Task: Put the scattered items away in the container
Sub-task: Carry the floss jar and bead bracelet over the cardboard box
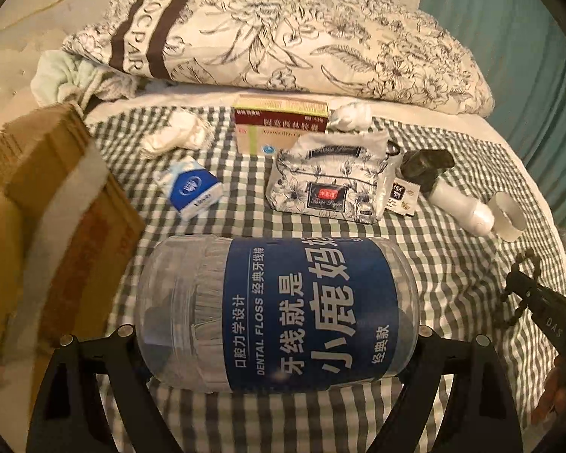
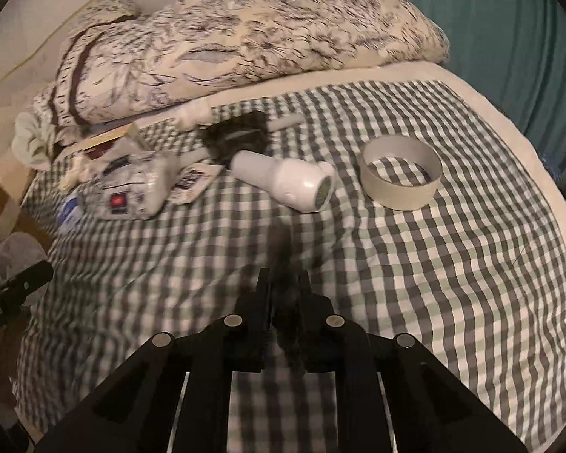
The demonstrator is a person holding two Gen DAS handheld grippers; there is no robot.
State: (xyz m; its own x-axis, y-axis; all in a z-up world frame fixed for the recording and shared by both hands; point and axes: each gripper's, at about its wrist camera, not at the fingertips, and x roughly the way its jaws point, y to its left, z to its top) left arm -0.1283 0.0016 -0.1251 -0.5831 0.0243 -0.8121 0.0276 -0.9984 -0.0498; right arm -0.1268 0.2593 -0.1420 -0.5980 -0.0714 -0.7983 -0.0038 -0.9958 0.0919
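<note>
Left gripper [image 1: 279, 334] is clamped across a clear dental floss jar [image 1: 279, 313] — jar lies sideways, low centre of the left wrist view, fingers on its two ends. It appears to be off the checked bedsheet [image 1: 452, 264]. The cardboard box [image 1: 53, 204], presumably the container, sits at the left edge of that frame, just beside the jar.

Handling call: the jar is rigid plastic, likely light, with smooth walls, so probably slippery. The end-to-end grip looks sound; it should stay level so the jar can't rotate out.

Right gripper [image 2: 283, 283] has jaws nearly together. There is a dark blur between them, so whether it holds anything cannot be told.

Left on the sheet: white flashlight [image 2: 294, 185] and tape roll [image 2: 400, 173] in the upper centre-right of the right wrist view — the roll is stiff and best pinched through its wall. Floral tissue pouch [image 1: 328, 185], medicine box [image 1: 279, 124] and small tissue pack [image 1: 192, 188] are mid-frame in the left view; the pouch and pack are soft and will squash.
</note>
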